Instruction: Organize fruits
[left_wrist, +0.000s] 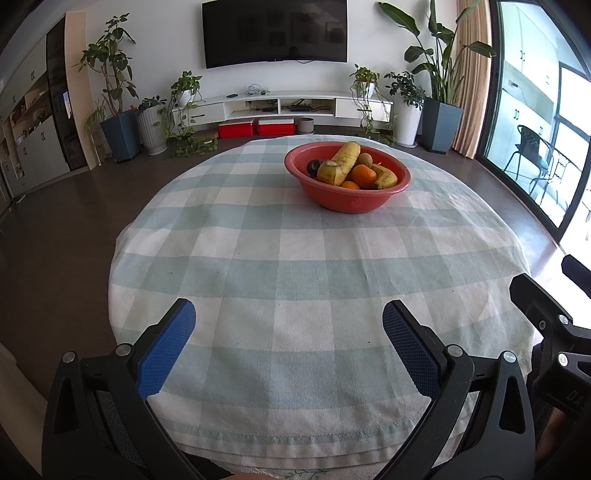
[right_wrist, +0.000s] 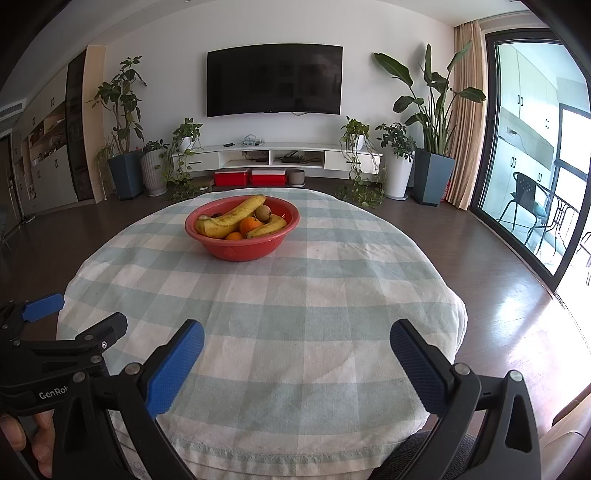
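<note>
A red bowl (left_wrist: 347, 201) (right_wrist: 242, 251) stands on the far half of a round table with a blue-and-white checked cloth (left_wrist: 295, 266) (right_wrist: 280, 302). In it lie two bananas (left_wrist: 341, 162) (right_wrist: 231, 219), oranges (left_wrist: 364, 175) (right_wrist: 251, 224), a kiwi (left_wrist: 365, 159) (right_wrist: 264, 213) and a dark fruit (left_wrist: 314, 167). My left gripper (left_wrist: 289, 317) is open over the near table edge, nothing between its blue pads. My right gripper (right_wrist: 296, 338) is also open and empty, near the front edge. The left gripper's fingers (right_wrist: 48, 306) show at the left of the right wrist view.
Beyond the table are dark floor, potted plants (left_wrist: 122, 136) (right_wrist: 432, 177), a white TV bench (left_wrist: 277, 107) with red boxes (right_wrist: 251, 178) under it, and a wall TV (right_wrist: 273, 79). A glass door (right_wrist: 535, 177) is at the right. A hand (right_wrist: 26, 439) holds the left gripper.
</note>
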